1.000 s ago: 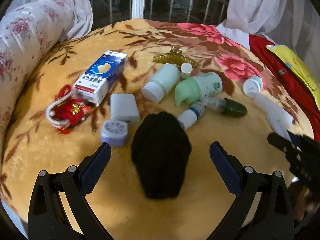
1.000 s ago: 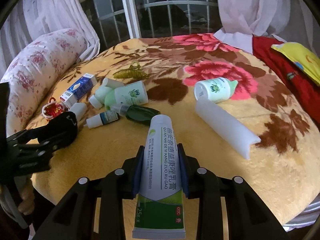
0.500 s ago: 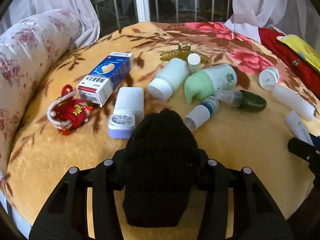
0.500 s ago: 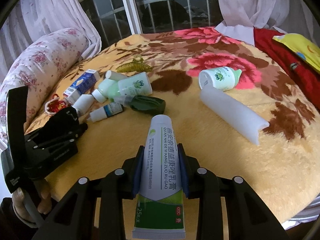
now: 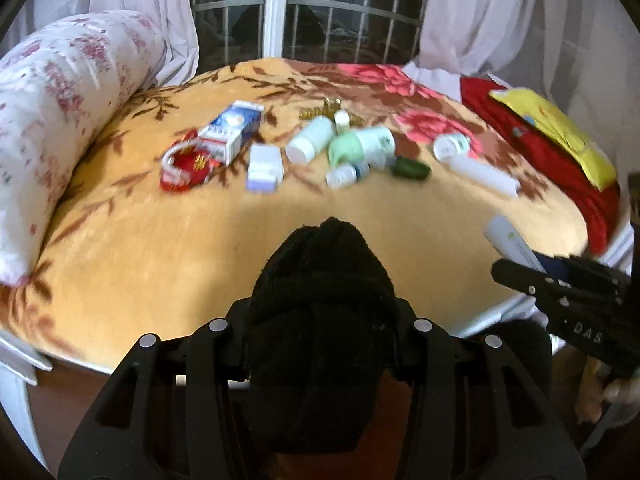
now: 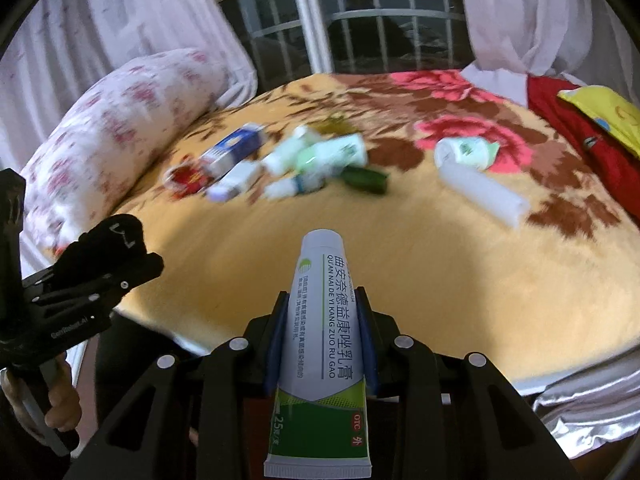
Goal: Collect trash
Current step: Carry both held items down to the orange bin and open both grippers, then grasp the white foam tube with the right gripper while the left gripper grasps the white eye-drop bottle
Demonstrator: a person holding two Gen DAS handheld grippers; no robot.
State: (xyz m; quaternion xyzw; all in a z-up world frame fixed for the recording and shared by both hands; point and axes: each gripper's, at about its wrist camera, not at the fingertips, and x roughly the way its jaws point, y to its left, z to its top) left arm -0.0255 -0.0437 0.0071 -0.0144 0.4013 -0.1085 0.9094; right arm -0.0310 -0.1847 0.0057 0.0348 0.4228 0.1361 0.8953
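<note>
My left gripper [image 5: 322, 312] is shut on a black knitted bundle [image 5: 320, 280] and holds it above the bed's near edge; it also shows at the left of the right wrist view [image 6: 108, 240]. My right gripper [image 6: 322, 312] is shut on a white and green ointment tube [image 6: 326, 320], lifted over the near edge; the tube's tip shows in the left wrist view [image 5: 508, 240]. Left on the blanket are a blue and white box [image 5: 234, 130], white and green bottles [image 5: 360, 142], a dark green vial [image 5: 410, 168] and a white tube [image 5: 484, 174].
The floral yellow blanket [image 5: 200, 220] covers the bed. A flowered bolster [image 5: 48, 120] lies along the left. A red pouch [image 5: 184, 164], a white and lilac case [image 5: 264, 168] and a gold hair claw [image 5: 328, 110] lie among the bottles. Red and yellow cloth [image 5: 560, 140] lies at the right.
My left gripper closed on the black bundle and lifted it back off the blanket. Both grippers have pulled back toward the bed's near edge; the right one kept its tube.
</note>
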